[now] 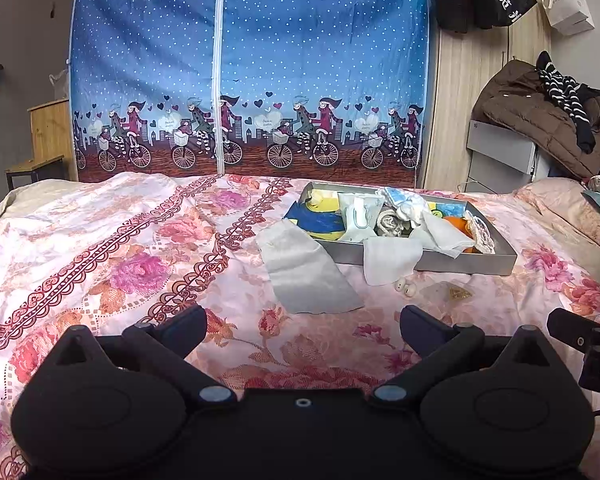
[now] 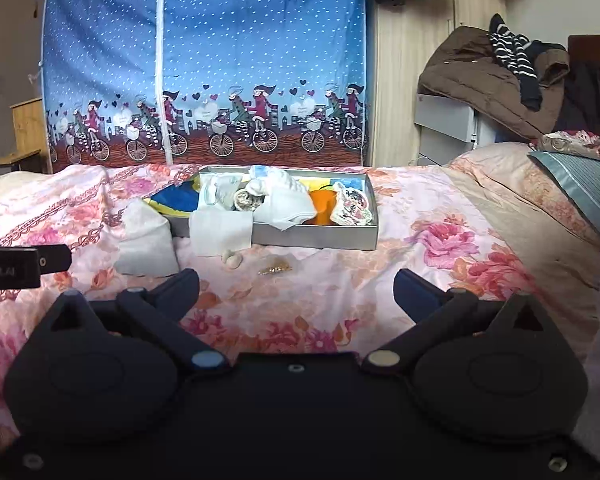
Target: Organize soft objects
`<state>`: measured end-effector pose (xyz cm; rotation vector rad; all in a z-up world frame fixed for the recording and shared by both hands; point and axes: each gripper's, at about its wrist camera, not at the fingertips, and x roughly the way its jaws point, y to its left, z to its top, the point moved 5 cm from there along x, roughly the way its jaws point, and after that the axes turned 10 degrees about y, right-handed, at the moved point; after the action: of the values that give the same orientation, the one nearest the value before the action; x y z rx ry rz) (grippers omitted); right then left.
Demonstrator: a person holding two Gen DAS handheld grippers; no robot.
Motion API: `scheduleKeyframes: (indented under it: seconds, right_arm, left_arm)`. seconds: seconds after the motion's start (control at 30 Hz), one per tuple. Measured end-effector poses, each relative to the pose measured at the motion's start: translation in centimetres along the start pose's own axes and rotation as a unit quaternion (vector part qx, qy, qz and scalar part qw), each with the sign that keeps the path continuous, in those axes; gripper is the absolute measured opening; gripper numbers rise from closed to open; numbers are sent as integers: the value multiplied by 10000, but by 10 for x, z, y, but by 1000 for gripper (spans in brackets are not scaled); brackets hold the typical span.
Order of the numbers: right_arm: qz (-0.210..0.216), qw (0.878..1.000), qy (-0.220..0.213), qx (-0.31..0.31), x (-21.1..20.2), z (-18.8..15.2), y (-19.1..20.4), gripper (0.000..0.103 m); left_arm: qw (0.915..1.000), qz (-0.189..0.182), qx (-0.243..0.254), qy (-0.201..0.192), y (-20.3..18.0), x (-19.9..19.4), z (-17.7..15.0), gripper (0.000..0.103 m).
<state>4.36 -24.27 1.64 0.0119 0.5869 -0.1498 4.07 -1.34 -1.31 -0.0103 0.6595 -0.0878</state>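
A grey tray [image 1: 500, 258] [image 2: 324, 240] lies on the flowered bed, full of soft things: a blue and yellow cloth [image 1: 318, 220], white cloths [image 2: 288, 204], a rolled beige cloth [image 1: 390, 222], an orange item [image 2: 324, 206] and a patterned pouch [image 2: 352, 206]. A grey-white cloth [image 1: 308, 274] [image 2: 146, 240] lies on the bed left of the tray. A white cloth [image 1: 390, 260] [image 2: 220, 232] hangs over the tray's front wall. My left gripper [image 1: 302, 330] is open and empty, short of the cloths. My right gripper [image 2: 296, 290] is open and empty, short of the tray.
Two small pale shells [image 1: 406, 287] [image 2: 232, 259] and a small gold item [image 1: 458, 292] [image 2: 274, 269] lie on the bedspread [image 1: 120, 248] before the tray. A blue printed wardrobe [image 1: 244, 68] stands behind the bed. Pillows [image 2: 560, 188] lie at right; coats [image 1: 540, 112] are piled beyond.
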Motion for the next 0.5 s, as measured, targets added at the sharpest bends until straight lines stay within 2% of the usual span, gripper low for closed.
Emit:
scheduleKeyframes:
  seconds: [0.5]
  right_arm:
    - [60,9998,158,106,18,-2,7,103]
  left_arm:
    - [9997,206,-35,119,3,12,-2,102]
